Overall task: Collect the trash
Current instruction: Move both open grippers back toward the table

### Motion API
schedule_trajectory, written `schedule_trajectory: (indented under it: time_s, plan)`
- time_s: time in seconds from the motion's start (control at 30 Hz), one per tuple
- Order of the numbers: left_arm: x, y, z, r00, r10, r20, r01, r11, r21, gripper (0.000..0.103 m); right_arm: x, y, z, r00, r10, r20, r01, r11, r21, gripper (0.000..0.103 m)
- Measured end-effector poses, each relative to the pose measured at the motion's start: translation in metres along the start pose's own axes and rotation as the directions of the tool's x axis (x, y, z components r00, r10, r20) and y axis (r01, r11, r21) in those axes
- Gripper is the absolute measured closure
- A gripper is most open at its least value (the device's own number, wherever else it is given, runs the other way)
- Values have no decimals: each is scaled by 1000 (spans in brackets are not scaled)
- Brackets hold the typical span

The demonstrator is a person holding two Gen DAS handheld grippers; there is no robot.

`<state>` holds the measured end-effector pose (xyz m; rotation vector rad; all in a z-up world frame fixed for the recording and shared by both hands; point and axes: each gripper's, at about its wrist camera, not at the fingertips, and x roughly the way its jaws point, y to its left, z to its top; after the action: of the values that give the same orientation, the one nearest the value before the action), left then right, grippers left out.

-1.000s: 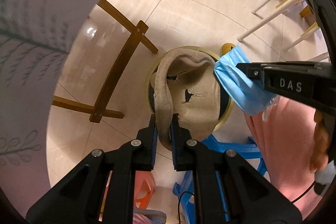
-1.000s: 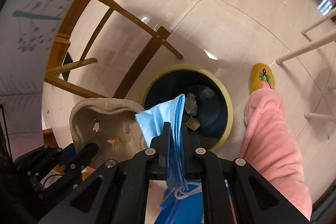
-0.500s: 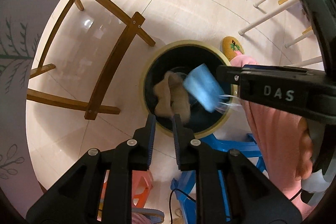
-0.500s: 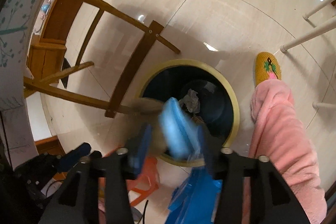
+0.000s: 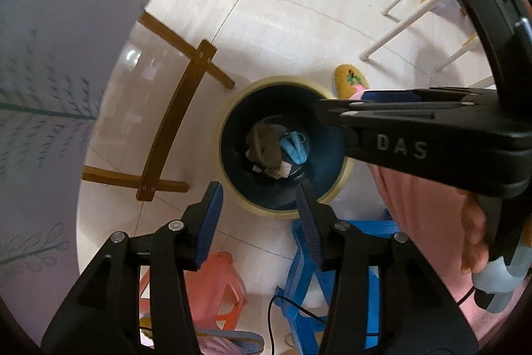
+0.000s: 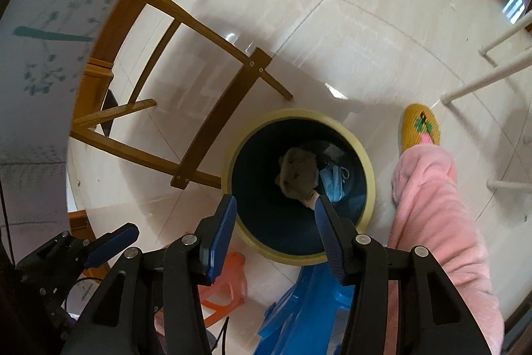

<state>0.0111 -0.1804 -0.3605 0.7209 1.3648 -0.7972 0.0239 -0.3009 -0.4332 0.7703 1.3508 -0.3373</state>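
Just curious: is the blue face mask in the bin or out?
In. The blue face mask lies at the bottom of the bin, beside brown pulp packaging.

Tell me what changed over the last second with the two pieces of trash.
Both were let go. The beige pulp tray left the left gripper, whose jaws are opening and empty, and the blue face mask left the right gripper. Both now lie inside the bin. Bin, wooden frame and slipper stayed put.

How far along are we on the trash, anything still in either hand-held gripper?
Done: the beige pulp tray and blue face mask lie inside the bin. In hand: nothing; the right hand-held gripper is open and empty, the left hand-held gripper is opening, nothing between its fingers. No other trash shows in these views.
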Motion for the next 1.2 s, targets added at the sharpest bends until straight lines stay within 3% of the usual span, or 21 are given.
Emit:
schedule_trajectory:
  time_s: [0.27,0.67,0.97,1.2]
  plan:
    - [-77,-13,-15,993,-46,110,50,998,-25,60,-74,18,-13,994,-24,107,33,996,-82,53]
    - [-185,-14,-51,963,-15,268,41,995,-92,60,-172,55,-60,980,8,200,25,987,-161,53]
    - [-231,-21,-76,942,-8,337,45,994,-104,60,-233,95,-90,955,18,296,55,970,-237,53]
    - [-252,-10,-81,918,-7,398,54,993,-107,60,-265,115,-94,938,12,346,81,963,-255,53]
